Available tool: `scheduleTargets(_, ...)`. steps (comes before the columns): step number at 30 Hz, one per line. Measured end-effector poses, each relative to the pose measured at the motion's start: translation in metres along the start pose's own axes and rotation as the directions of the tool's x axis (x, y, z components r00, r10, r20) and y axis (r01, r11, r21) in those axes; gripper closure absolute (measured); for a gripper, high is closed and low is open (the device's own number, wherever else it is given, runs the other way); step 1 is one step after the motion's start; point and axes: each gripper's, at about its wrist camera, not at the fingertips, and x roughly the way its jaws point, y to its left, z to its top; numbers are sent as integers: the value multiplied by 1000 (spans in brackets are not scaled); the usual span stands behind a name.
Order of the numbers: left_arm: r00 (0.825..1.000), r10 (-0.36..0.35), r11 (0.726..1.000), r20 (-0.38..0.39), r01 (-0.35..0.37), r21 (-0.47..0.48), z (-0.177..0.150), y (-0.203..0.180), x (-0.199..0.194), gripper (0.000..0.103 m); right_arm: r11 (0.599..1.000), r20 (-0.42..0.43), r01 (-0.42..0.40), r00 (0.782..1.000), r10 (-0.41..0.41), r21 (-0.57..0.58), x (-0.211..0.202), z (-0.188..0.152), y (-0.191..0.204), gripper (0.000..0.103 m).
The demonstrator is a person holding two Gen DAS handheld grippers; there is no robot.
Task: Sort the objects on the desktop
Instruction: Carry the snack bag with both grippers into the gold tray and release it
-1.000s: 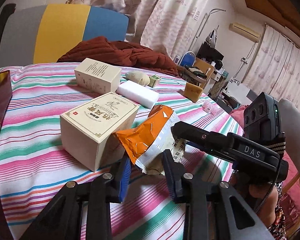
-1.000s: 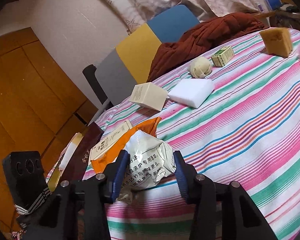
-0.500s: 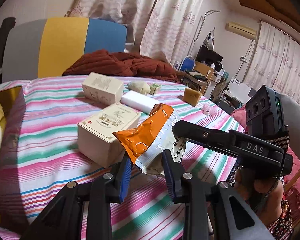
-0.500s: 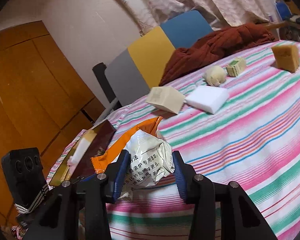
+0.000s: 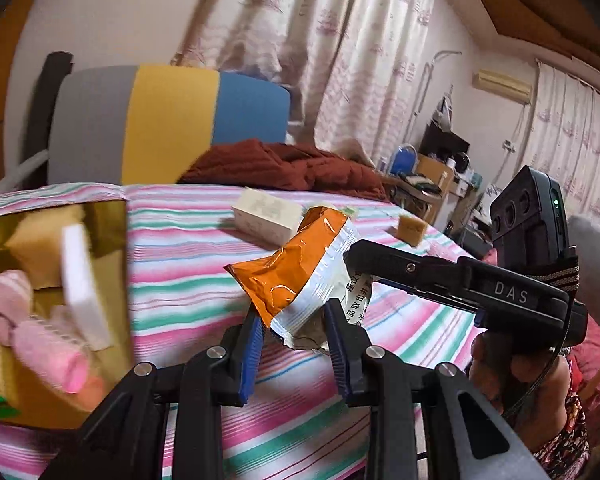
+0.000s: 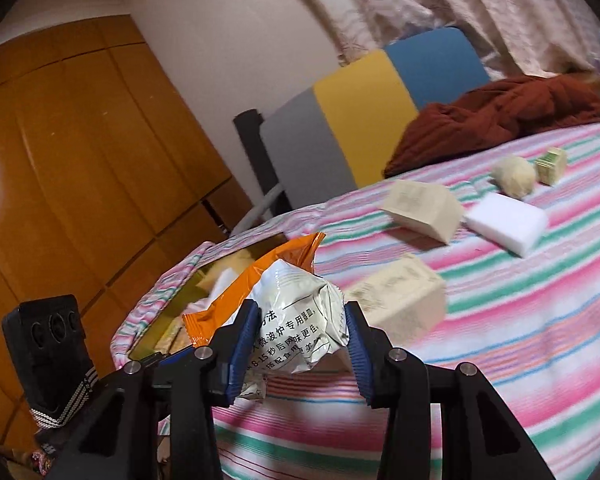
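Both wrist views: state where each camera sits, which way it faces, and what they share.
Left wrist: rides the left tool, faces across the striped table toward curtains; shows the right tool and the hand holding it.
Right wrist: rides the right tool, faces toward the wooden wardrobe; shows the left tool's camera block.
Shared: the orange snack packet, pinched by both tools, and the gold box.

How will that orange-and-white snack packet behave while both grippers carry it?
Likely floppy: the snack packet is crumpled film, sagging between the left gripper and right gripper. Probably light, puffed with air. The glossy film may slip, so keep both clamped.
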Motion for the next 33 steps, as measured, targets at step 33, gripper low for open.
scheduleTargets(33,882,461,791,-93,-457,-408,15,236,-66,69,971,-278,-86,960,22,-221,218,12,139,50)
